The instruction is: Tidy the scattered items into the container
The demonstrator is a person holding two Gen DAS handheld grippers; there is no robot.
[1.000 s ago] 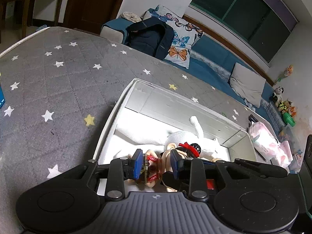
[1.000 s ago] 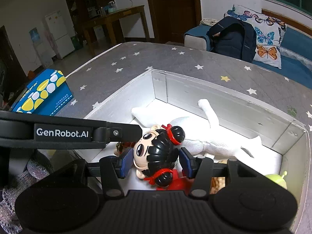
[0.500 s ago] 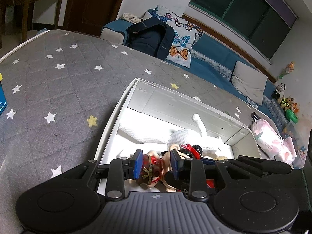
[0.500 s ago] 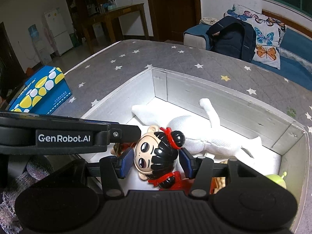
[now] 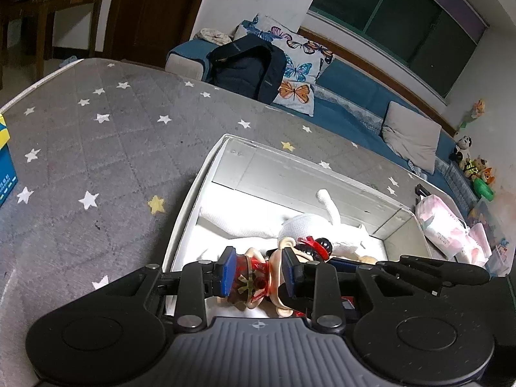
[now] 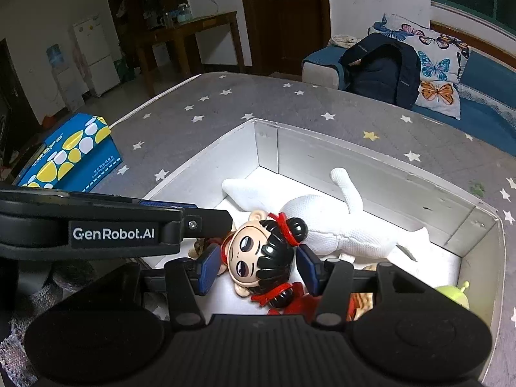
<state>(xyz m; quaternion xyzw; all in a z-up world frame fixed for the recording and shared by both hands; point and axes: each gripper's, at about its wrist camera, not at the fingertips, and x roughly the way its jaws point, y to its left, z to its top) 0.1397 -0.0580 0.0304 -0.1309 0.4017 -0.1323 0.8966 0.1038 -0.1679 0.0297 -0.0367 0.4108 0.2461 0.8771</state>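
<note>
One doll (image 6: 264, 258) | one white plush (image 6: 325, 216) | one box (image 6: 380, 177) | two grippers

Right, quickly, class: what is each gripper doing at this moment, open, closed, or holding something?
Left gripper: closed on the doll's red body, over the white box.
Right gripper: fingers either side of the doll's head; contact cannot be told.
</note>
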